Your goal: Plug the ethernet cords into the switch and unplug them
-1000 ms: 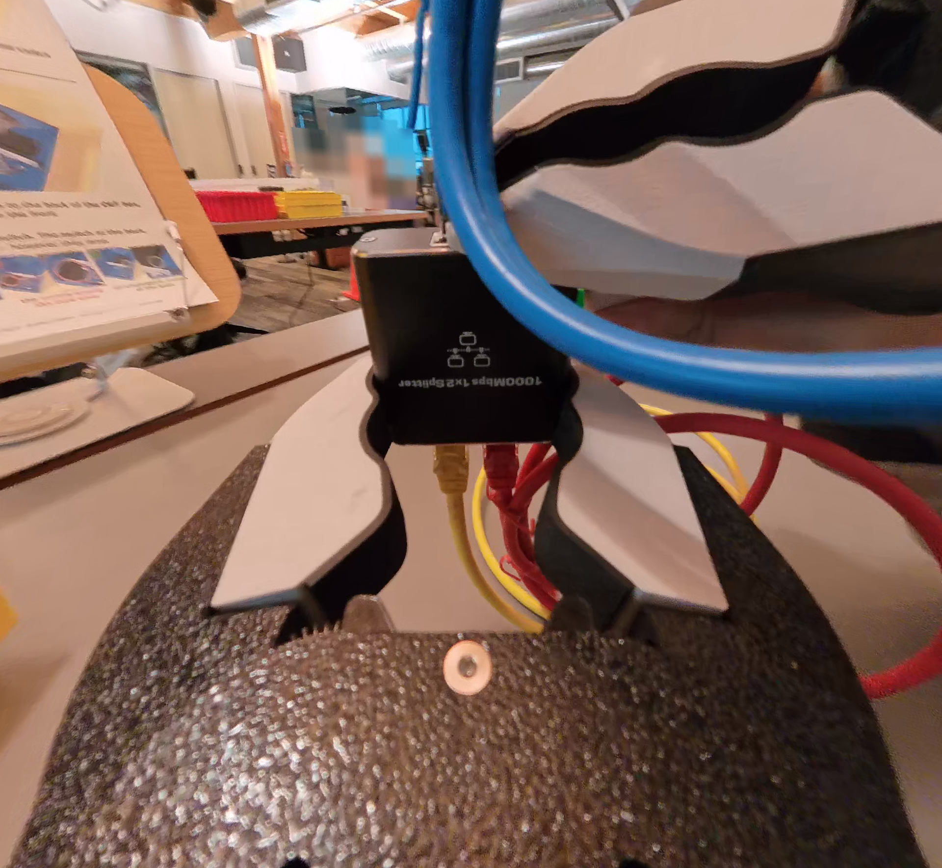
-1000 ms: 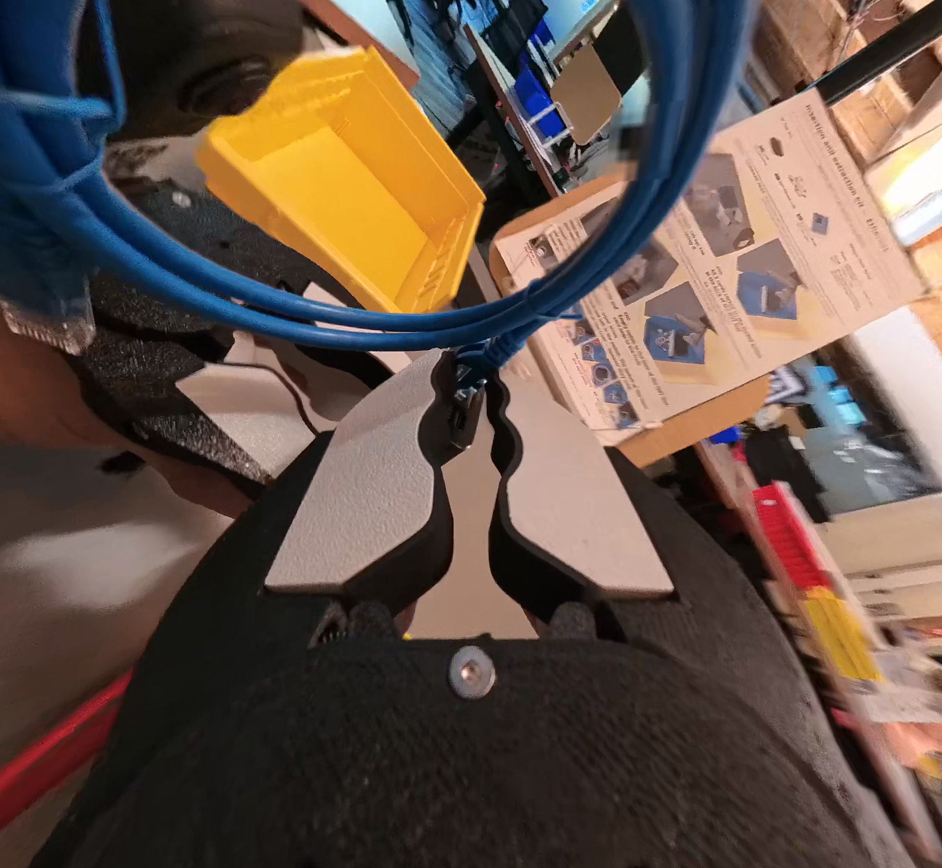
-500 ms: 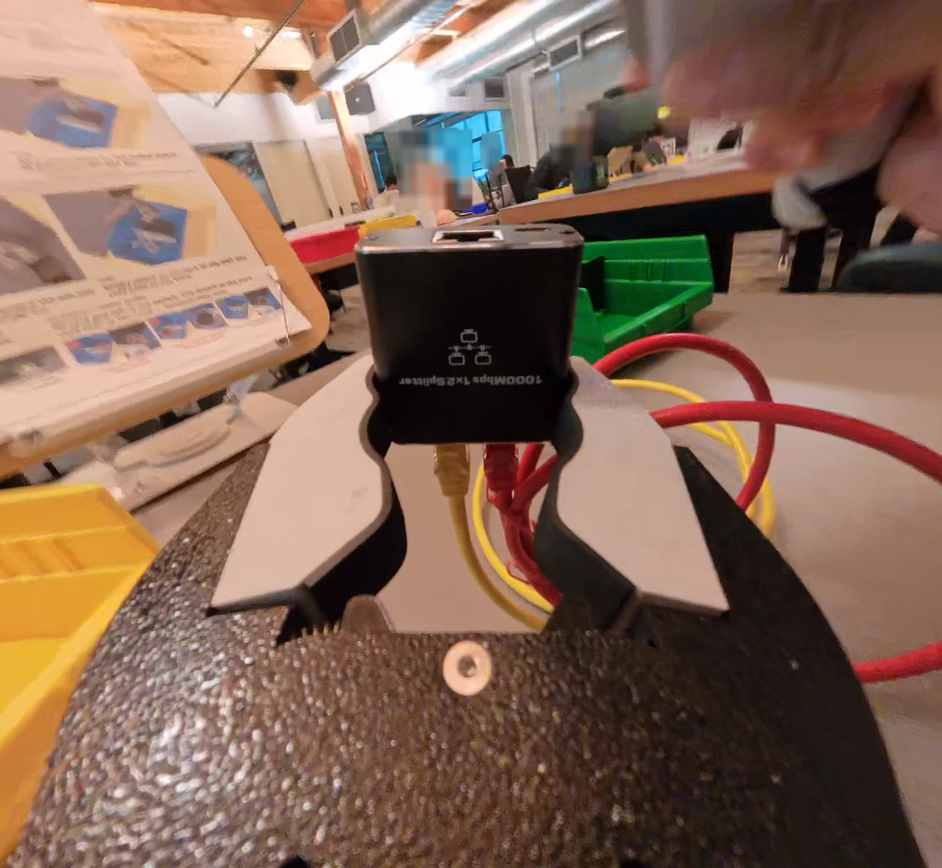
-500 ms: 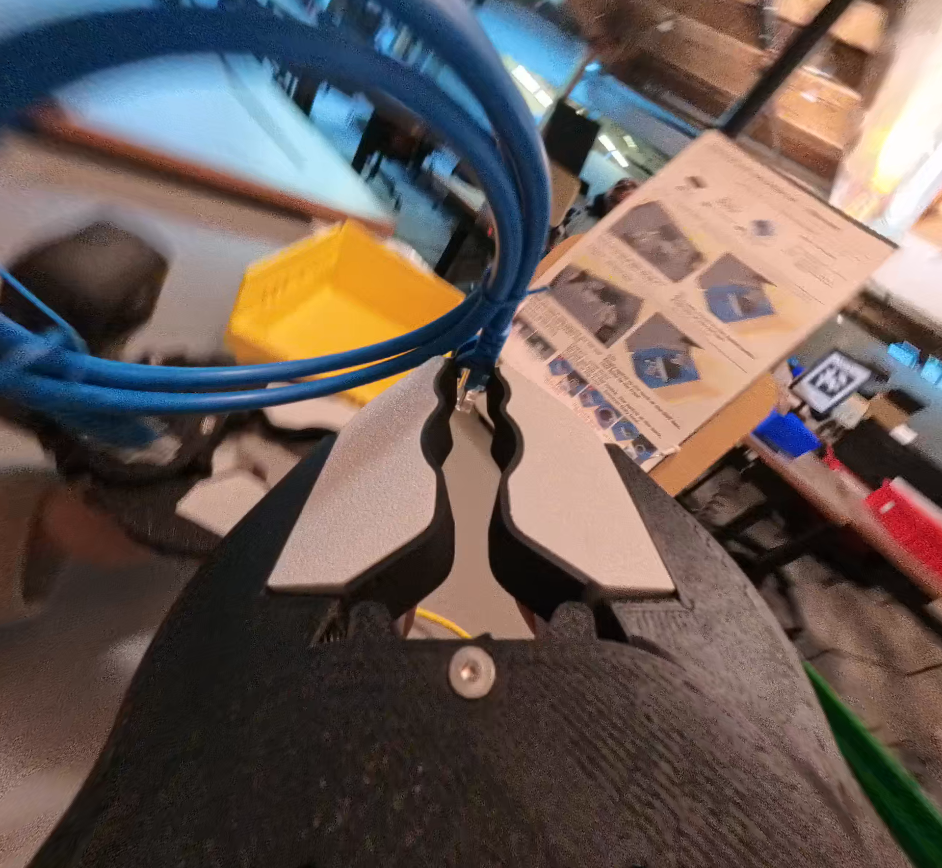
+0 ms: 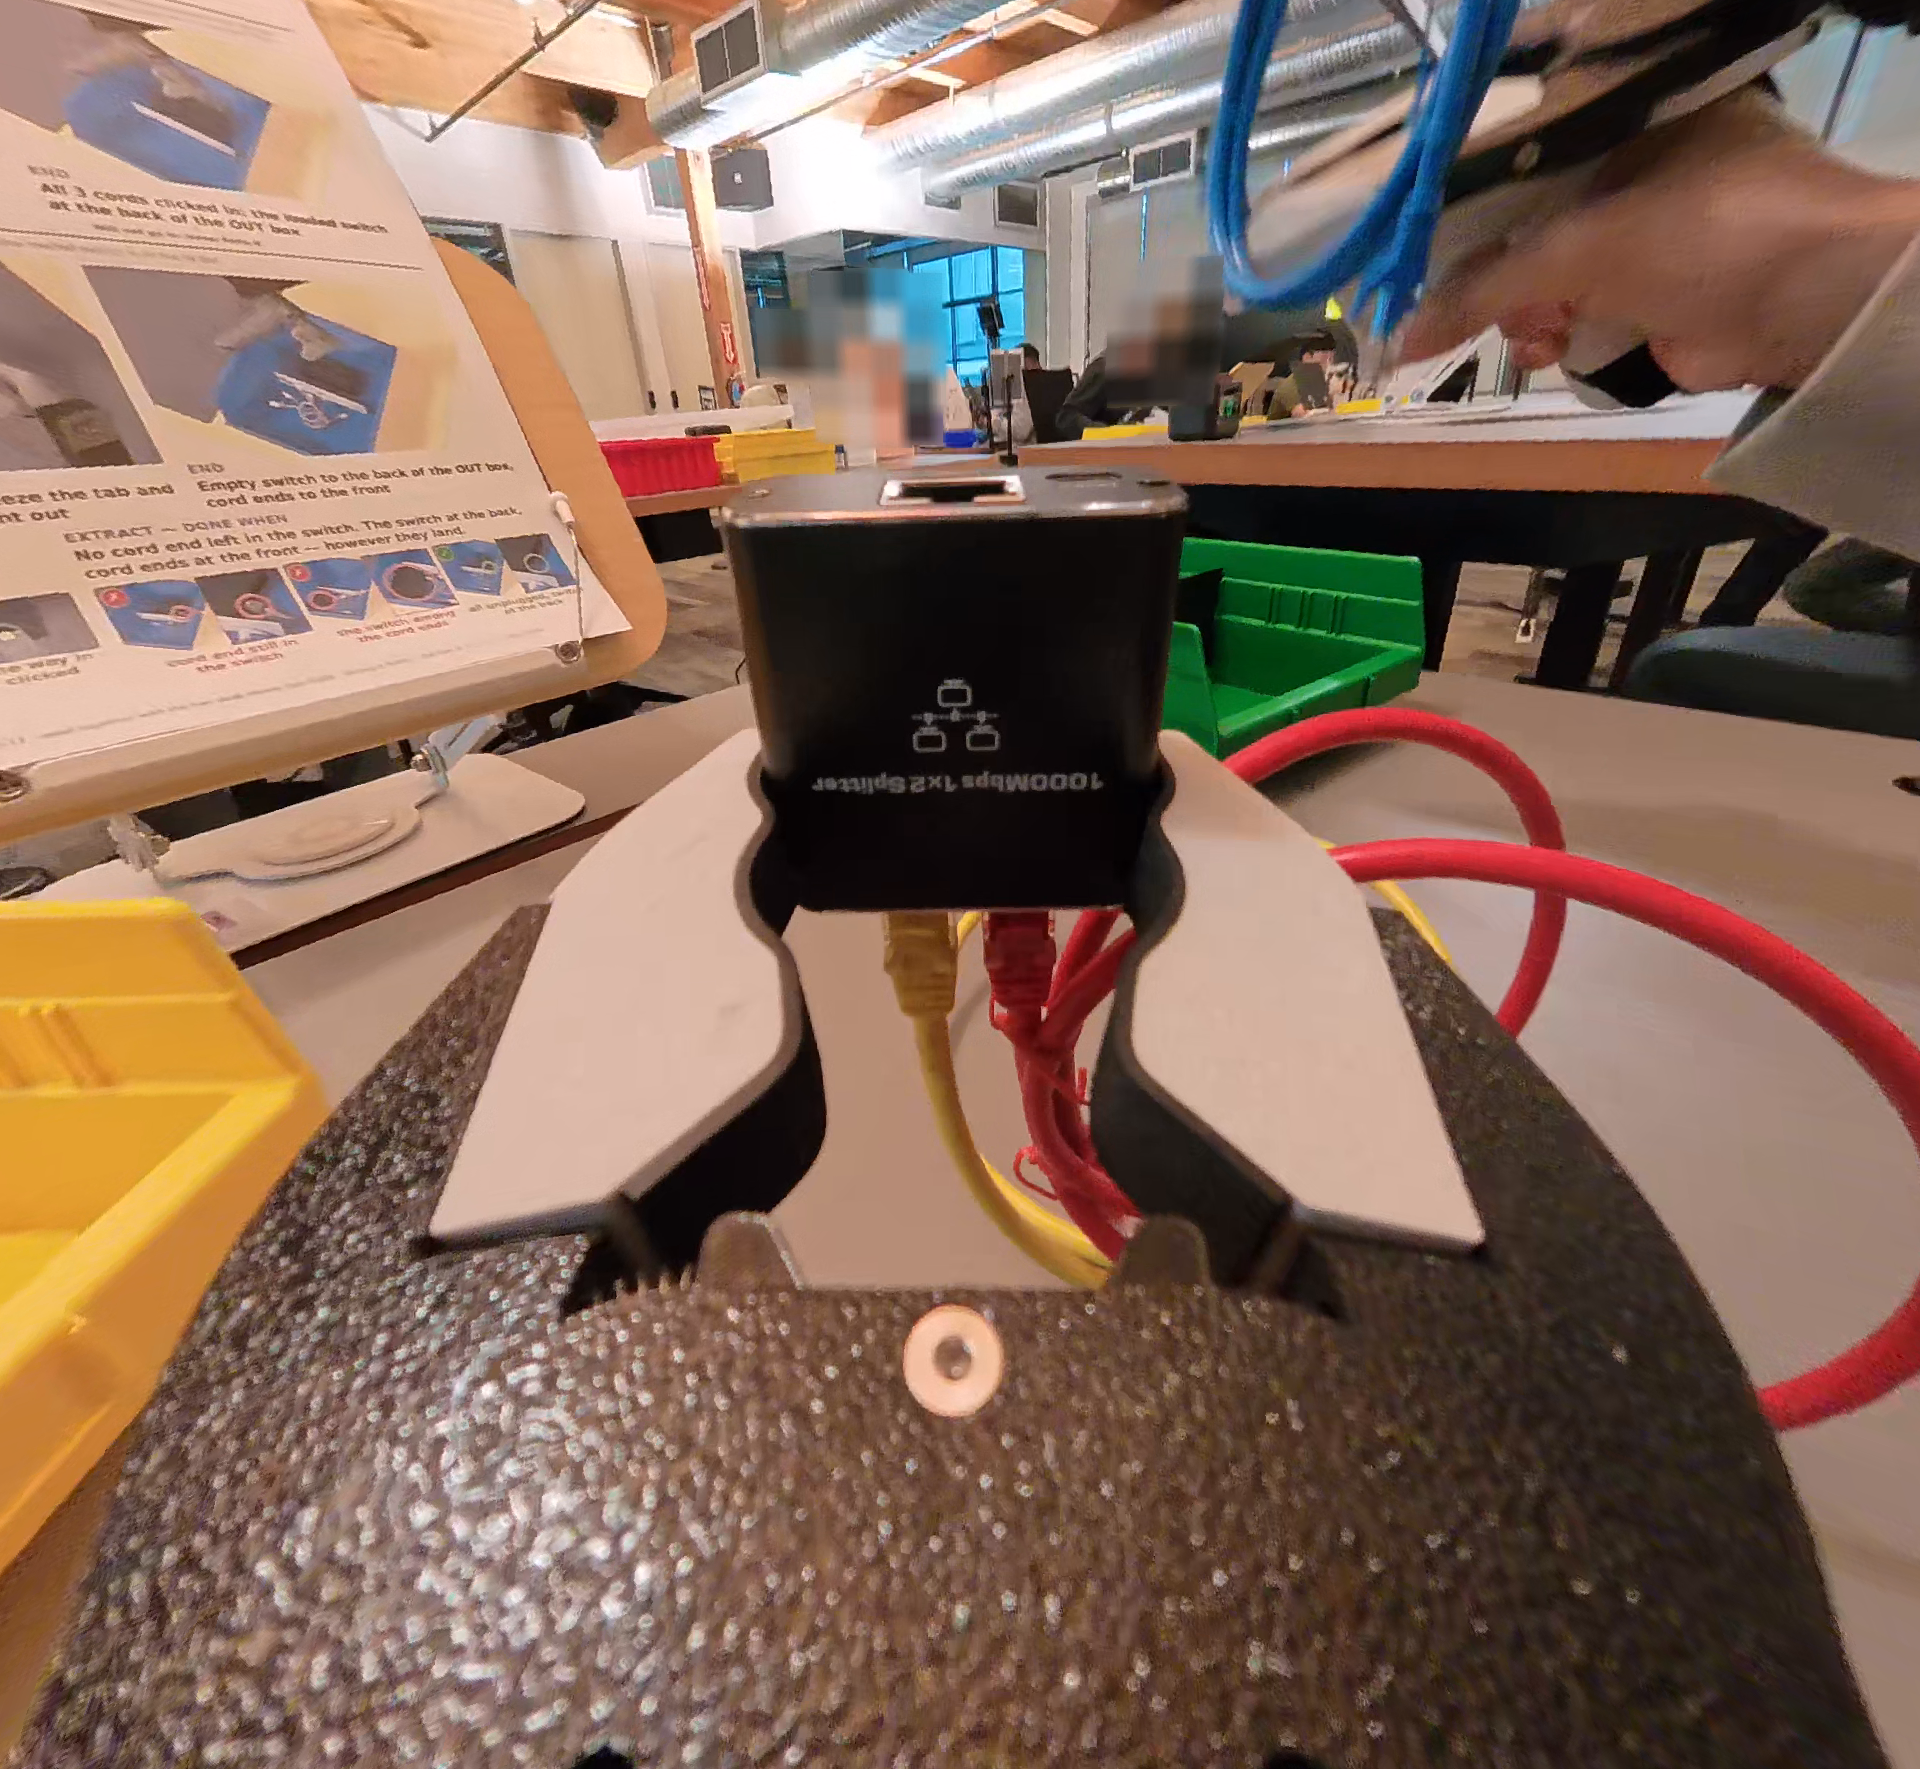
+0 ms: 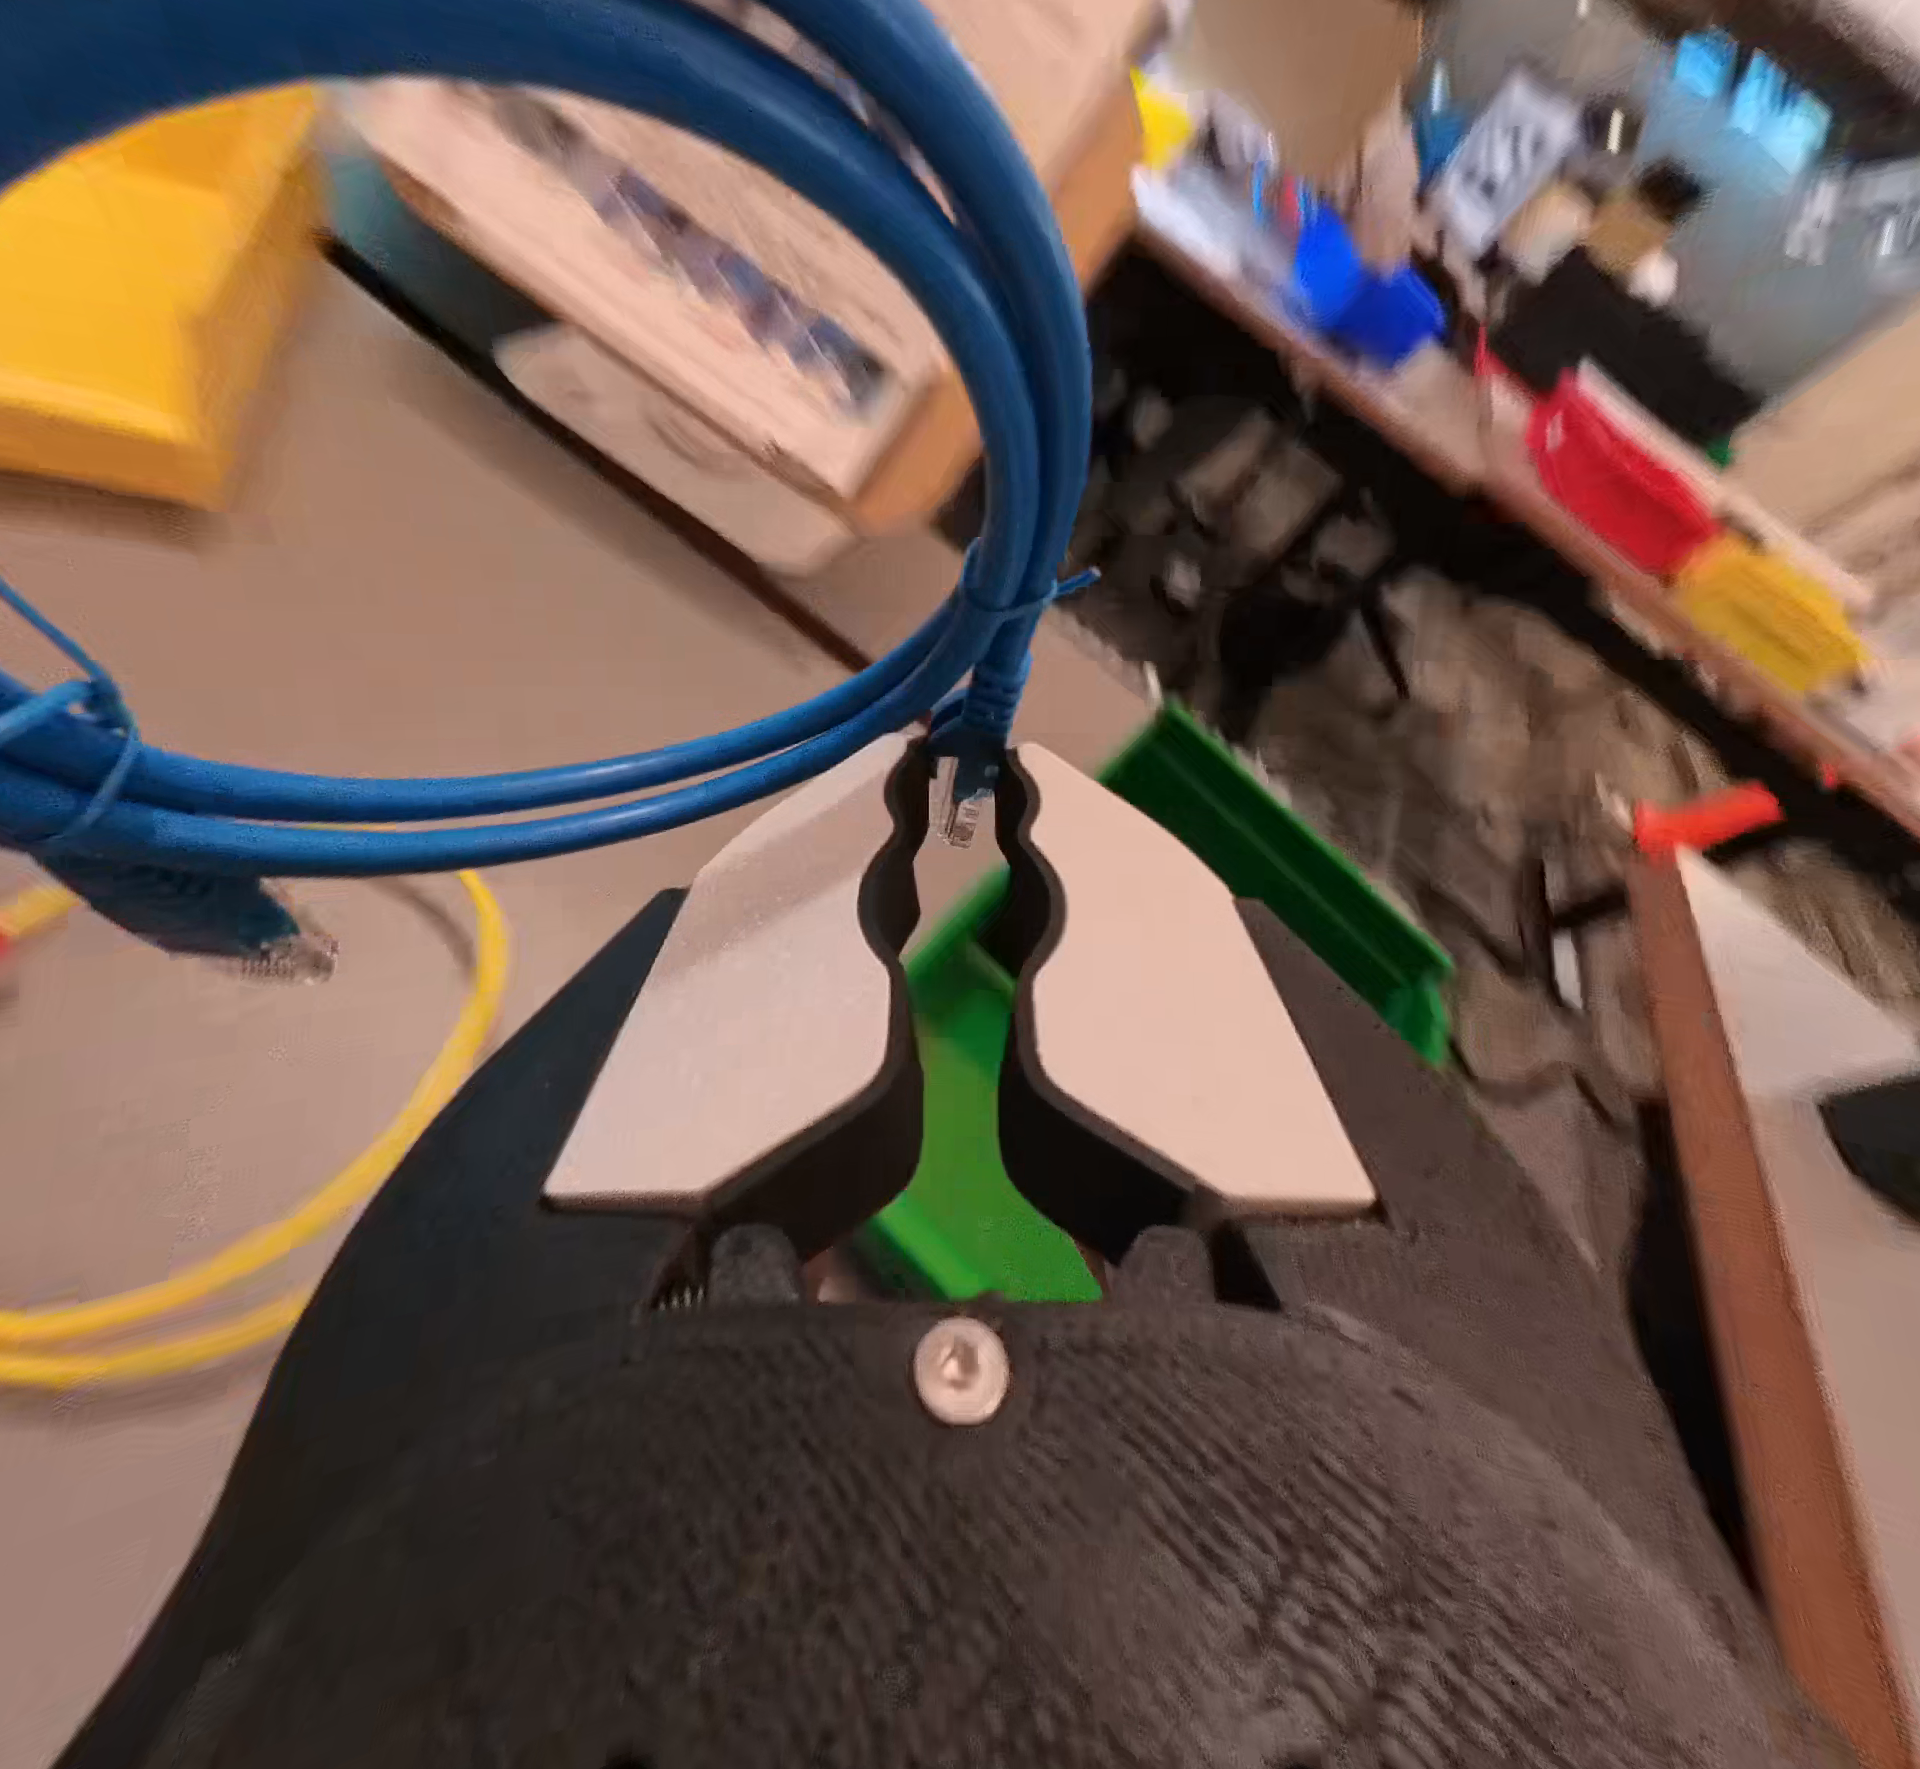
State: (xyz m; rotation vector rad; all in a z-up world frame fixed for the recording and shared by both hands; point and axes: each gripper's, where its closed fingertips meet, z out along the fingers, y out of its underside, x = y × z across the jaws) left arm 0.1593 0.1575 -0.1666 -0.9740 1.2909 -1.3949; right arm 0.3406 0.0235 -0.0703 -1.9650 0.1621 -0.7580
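Blue cord (image 6: pixel 997 493) out, held clear at 1 o'clock of switch (image 5: pixel 951 680).
Left gripper (image 5: pixel 956 872) jaws clamp switch; right gripper (image 6: pixel 961 810) jaws pinch blue plug. Next, likely: steady switch, press tab, pull yellow (image 5: pixel 920 966), red (image 5: pixel 1023 966) straight.

blue cord (image 6: pixel 997 431) unplugged, lifted off switch (image 5: pixel 951 691)
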